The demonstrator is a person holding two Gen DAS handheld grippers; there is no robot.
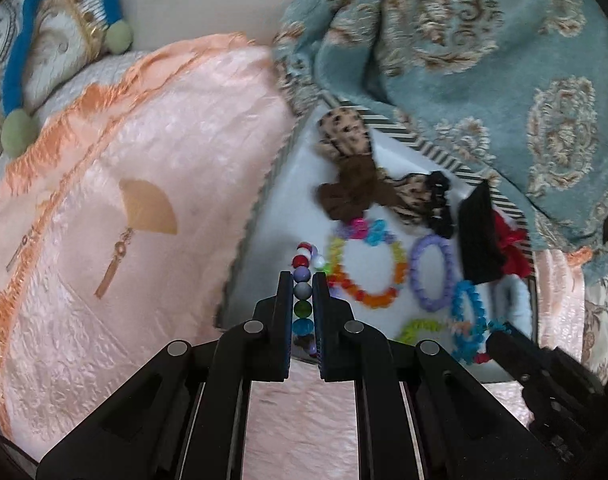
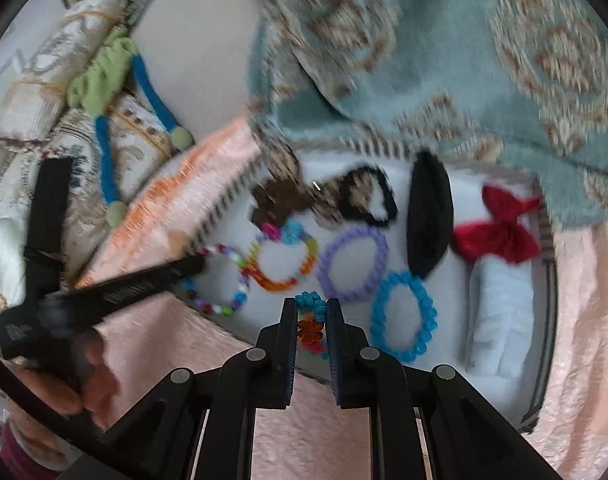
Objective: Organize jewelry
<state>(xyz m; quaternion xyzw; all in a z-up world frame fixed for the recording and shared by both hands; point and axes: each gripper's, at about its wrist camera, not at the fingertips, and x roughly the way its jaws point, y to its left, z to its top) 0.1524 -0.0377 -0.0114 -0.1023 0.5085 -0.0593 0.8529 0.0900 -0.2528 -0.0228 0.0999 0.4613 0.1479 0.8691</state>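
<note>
A: Both hands are loaded. The left gripper (image 1: 302,280) is clenched on a string of round beads (image 1: 302,292); the beads sit stacked in a line between its jaws, with the red and white ones poking out past the tips.

B: And the right gripper (image 2: 311,308)?

A: Clamped on a bracelet (image 2: 309,322) of blue and orange pieces, pinched between the jaws with the blue end at the tips. Both grippers hang over the near edge of the tray (image 2: 545,280), the white-lined one with the striped rim, sitting on the bed's pink cover (image 2: 192,352).

B: So the step looks like setting these two down with the rest?

A: That's my reading. The tray already holds a rainbow bracelet (image 2: 282,258), a purple coil ring (image 2: 353,264), a blue coil ring (image 2: 403,316), a brown bow (image 2: 278,202) and a red bow (image 2: 497,232).

B: How would you do it well?

A: Bring each piece low over a bare white patch before letting go, so it doesn't bounce or land on another. From the left wrist view, the bead string hangs just left of the rainbow bracelet, near the tray's left wall; that patch looks free. The right gripper's bracelet sits between the rainbow bracelet and the blue coil ring, which is tighter.

B: Risk?

A: Tangling, I'd guess, and the two grippers are close.
</note>
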